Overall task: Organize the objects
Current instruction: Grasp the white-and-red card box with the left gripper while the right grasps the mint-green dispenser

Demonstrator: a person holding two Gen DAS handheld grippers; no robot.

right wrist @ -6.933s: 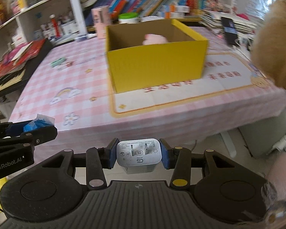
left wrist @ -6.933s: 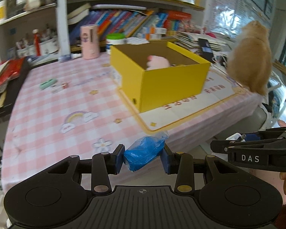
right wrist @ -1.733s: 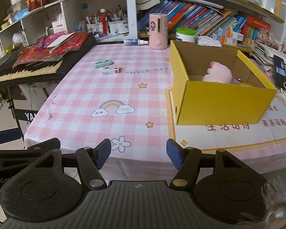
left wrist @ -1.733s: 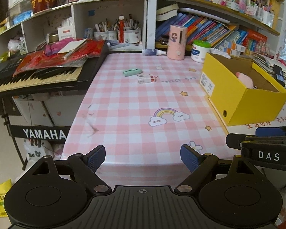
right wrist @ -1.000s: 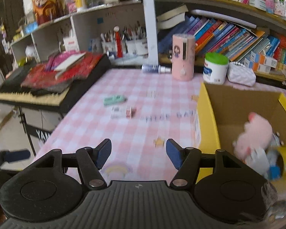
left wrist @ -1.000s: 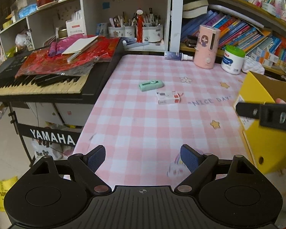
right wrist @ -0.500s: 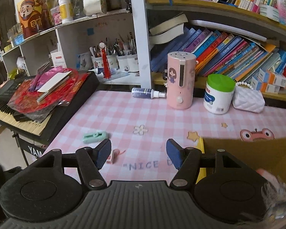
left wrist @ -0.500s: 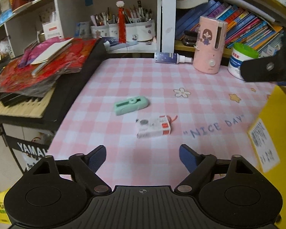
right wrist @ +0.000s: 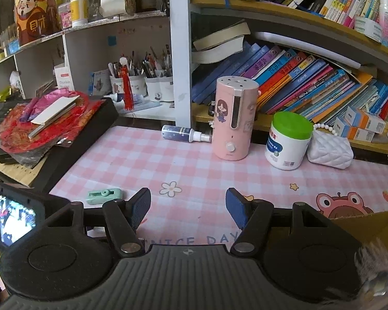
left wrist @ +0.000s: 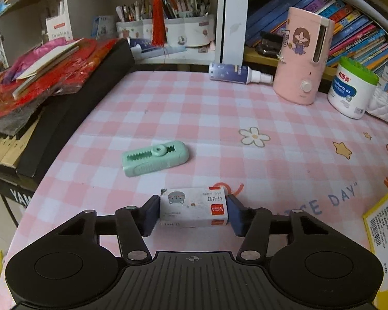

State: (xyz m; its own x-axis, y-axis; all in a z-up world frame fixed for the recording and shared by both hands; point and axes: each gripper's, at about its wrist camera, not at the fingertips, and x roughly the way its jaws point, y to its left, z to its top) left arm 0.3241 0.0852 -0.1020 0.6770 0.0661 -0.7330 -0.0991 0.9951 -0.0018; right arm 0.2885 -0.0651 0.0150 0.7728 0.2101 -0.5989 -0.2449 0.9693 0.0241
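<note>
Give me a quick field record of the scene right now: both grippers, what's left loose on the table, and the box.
left gripper: jaws closing around the small white staple box, which sits on the checked tablecloth
right gripper: open, nothing between its pads, above the tablecloth
loose item: mint green tool, lying beyond the staple box
yellow box: only a corner shows, at the right edge
back row: spray bottle, pink humidifier, green-lidded tub

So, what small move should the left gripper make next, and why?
Probably finish closing, then lift. The left gripper is closing, its pads either side of the small white box, which lies on the checked cloth. The yellow box waits nearby.
</note>
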